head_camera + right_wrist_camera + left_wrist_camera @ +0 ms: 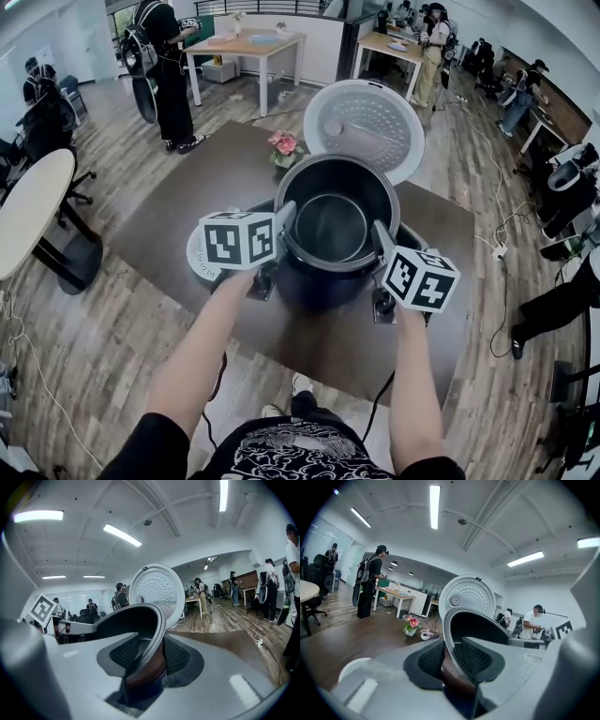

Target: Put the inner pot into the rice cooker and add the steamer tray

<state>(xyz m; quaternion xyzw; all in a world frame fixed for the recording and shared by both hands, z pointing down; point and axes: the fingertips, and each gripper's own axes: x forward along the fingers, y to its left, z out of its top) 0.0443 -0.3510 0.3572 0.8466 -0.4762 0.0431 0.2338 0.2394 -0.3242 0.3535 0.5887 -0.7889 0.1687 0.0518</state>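
The dark inner pot hangs between my two grippers, low over the dark blue rice cooker; I cannot tell whether it is seated. My left gripper is shut on the pot's left rim, and in the left gripper view its pads clamp the rim. My right gripper is shut on the right rim, pads on either side of the pot wall. The cooker's white lid stands open behind. A white steamer tray lies left of the cooker, mostly hidden by the left marker cube.
The cooker stands on a dark brown table with a small pot of pink flowers at the back. A power cord hangs off the near edge. A round white table is at left. People stand and sit around the office.
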